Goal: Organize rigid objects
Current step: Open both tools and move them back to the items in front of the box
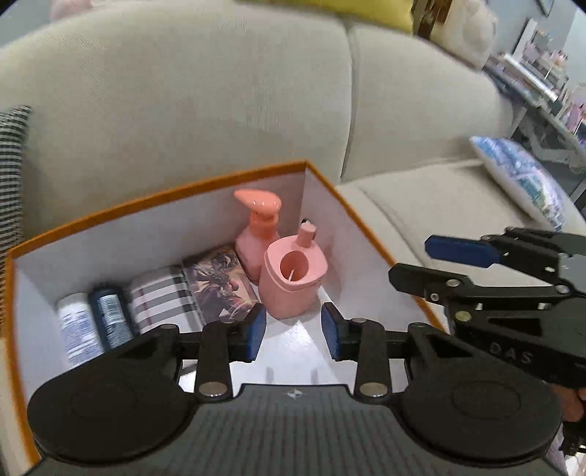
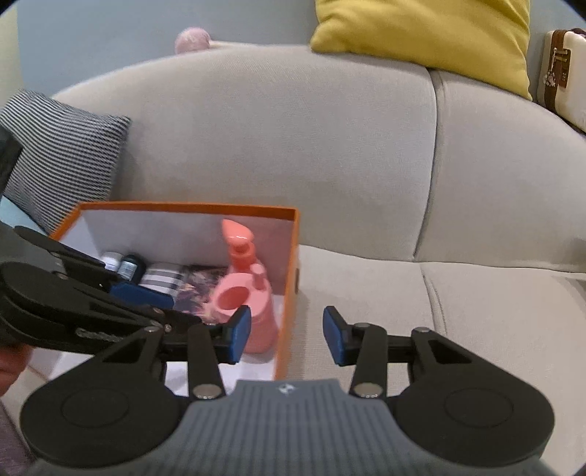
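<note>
An orange-rimmed white box point(image 1: 154, 199) sits on a beige sofa. Inside stand a pink pump bottle point(image 1: 258, 227) and a pink holder point(image 1: 291, 280) with a round hole, in the far right corner. A picture box point(image 1: 219, 280), a striped box point(image 1: 161, 298) and two cans point(image 1: 93, 326) lie along the back wall. My left gripper point(image 1: 293, 333) is open and empty over the box, just in front of the holder. My right gripper point(image 2: 287, 338) is open and empty, straddling the box's right wall point(image 2: 289, 278); it also shows in the left wrist view point(image 1: 410, 263).
The sofa seat point(image 2: 421, 311) stretches right of the box. A striped cushion point(image 2: 62, 153) leans at the left, a yellow cushion point(image 2: 432, 33) at the top, a blue patterned pillow point(image 1: 523, 175) at the right. Cluttered shelves point(image 1: 542, 84) stand beyond the sofa.
</note>
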A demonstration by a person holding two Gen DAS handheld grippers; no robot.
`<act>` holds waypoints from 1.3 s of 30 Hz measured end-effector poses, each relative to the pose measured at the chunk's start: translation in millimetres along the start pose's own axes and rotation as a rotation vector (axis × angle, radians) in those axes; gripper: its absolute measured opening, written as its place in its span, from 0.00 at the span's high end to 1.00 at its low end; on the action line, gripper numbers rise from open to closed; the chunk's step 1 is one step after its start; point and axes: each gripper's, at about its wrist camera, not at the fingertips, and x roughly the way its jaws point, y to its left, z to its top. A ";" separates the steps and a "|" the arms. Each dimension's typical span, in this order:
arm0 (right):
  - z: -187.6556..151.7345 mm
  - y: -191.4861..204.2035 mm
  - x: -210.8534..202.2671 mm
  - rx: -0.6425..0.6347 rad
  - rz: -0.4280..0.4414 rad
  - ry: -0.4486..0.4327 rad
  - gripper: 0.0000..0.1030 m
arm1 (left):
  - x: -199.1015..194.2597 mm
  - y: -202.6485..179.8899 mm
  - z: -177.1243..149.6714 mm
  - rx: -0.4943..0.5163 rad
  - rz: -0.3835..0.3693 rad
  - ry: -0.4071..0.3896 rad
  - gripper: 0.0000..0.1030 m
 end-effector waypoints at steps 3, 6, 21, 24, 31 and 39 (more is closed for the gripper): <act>-11.0 3.3 -22.6 0.003 -0.004 -0.047 0.57 | -30.6 -0.8 -18.8 -0.021 -0.020 -0.060 0.61; -28.0 9.8 -44.9 0.011 -0.016 -0.085 0.57 | -50.3 0.2 -39.9 -0.071 -0.049 -0.099 0.61; -136.6 36.8 -42.3 0.179 -0.014 0.062 0.43 | -12.7 -3.4 -137.3 -0.275 0.036 -0.006 0.52; -139.5 33.2 -33.0 0.213 -0.004 0.097 0.43 | -4.2 -2.1 -140.7 -0.307 0.035 -0.005 0.52; -145.2 36.7 -20.9 0.209 0.007 0.147 0.42 | 1.9 -3.7 -148.8 -0.353 0.007 -0.015 0.50; -147.0 34.4 -18.6 0.219 0.033 0.156 0.42 | 6.3 0.5 -149.8 -0.404 -0.023 -0.013 0.50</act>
